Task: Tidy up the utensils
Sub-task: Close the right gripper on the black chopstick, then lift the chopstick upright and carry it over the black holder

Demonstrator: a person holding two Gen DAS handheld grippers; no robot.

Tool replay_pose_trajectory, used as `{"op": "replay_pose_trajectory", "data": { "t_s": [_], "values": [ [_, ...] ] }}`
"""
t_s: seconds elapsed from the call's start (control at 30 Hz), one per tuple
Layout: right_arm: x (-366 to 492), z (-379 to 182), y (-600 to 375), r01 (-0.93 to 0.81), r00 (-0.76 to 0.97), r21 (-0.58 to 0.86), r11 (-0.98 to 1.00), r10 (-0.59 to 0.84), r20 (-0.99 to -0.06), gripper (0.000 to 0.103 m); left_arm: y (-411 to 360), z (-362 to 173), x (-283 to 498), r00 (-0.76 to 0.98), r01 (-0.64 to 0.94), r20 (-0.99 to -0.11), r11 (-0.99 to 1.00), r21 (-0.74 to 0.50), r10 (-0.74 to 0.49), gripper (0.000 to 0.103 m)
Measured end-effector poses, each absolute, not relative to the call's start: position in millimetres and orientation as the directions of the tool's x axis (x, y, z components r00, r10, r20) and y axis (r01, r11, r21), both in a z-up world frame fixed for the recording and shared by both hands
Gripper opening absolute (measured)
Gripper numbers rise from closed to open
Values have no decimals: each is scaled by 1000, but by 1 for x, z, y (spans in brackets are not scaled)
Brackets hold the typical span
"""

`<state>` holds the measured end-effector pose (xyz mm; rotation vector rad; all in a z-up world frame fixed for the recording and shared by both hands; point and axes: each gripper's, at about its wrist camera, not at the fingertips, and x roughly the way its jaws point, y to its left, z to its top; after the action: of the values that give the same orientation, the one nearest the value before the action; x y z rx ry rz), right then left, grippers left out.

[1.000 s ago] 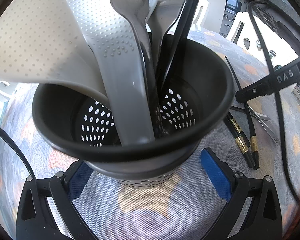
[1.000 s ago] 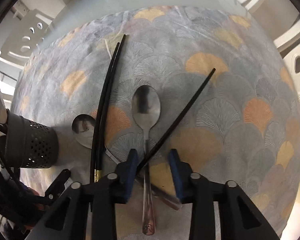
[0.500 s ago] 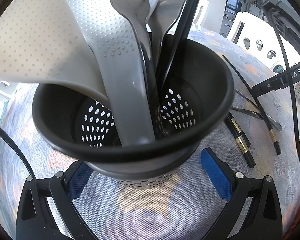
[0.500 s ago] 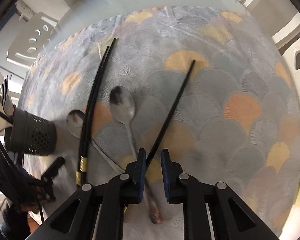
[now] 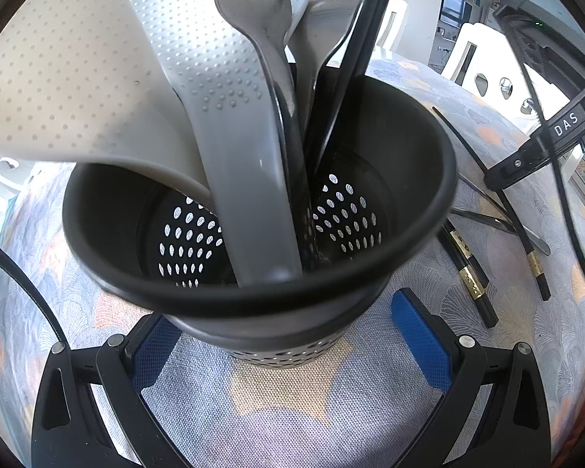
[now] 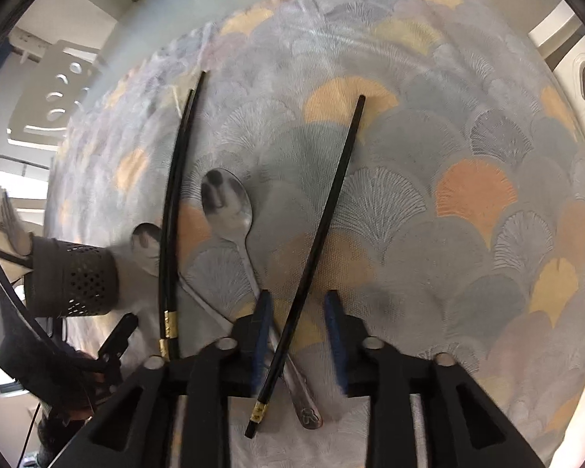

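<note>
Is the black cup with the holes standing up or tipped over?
Standing up. The utensil holder sits on its base on the tablecloth, its open rim facing up, with forks and spatulas leaning inside.

Home dining room, patterned tablecloth (image 6: 468, 202) on table, white chairs (image 5: 472, 58), cutlery holder (image 5: 390, 136)

Background as I see it: counter (image 6: 468, 210) under fan-patterned cloth in grey, blue, orange; white cut-out chairs (image 5: 483, 74) around; bright daylight; pale walls.
</note>
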<state>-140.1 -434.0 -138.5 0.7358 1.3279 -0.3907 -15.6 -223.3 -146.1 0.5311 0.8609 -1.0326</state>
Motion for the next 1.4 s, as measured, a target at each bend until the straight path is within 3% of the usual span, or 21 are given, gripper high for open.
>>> {"op": "replay_pose_trajectory", "data": {
  "t_s": [0.1,0.23,0.33,0.4,0.43,0.5,0.53,0.57,0.6,0.7,1.0,1.27,1.4],
  "values": [
    [-133,-137,-428,641,234,268,719,150,-961,52,-223,-146,-16,243,900,-821,435,-8,-517,102],
    [-118,-142,-413,623,184,184,760,86,-979,52,-223,-146,-16,243,900,-821,435,-7,-517,102],
    [-112,-144,-402,594,165,150,790,62,-984,65,-223,-146,-16,243,900,-820,435,-8,-517,102],
    [-107,-143,-391,576,154,101,811,14,-988,65,-223,-146,-16,244,900,-820,436,-7,-517,102],
    [-107,-143,-391,576,154,101,811,14,-988,63,-223,-146,-16,244,900,-820,436,-8,-517,102],
    [-111,-141,-392,591,145,63,804,-30,-989,36,-222,-146,-16,243,900,-820,435,-8,-518,102],
    [-114,-140,-392,589,146,54,807,-41,-988,31,-222,-146,-16,243,900,-820,435,-8,-518,102],
    [-117,-138,-393,582,158,67,811,-33,-987,16,-223,-146,-15,243,900,-820,435,-8,-518,102],
    [-120,-137,-394,578,164,70,813,-31,-986,11,-223,-146,-16,243,900,-820,435,-9,-518,102],
    [-130,-133,-401,564,186,99,820,-9,-983,5,-222,-146,-16,244,900,-820,436,-8,-518,102],
    [-149,-136,-432,572,153,86,815,-3,-988,5,-222,-146,-16,244,900,-820,436,-8,-518,102],
    [-116,-139,-417,499,83,-105,860,-169,-982,6,-222,-146,-16,244,900,-820,436,-7,-517,102],
    [-124,-129,-423,534,156,-28,845,-131,-979,5,-221,-146,-16,246,899,-820,438,-5,-516,103]
  ]
}}
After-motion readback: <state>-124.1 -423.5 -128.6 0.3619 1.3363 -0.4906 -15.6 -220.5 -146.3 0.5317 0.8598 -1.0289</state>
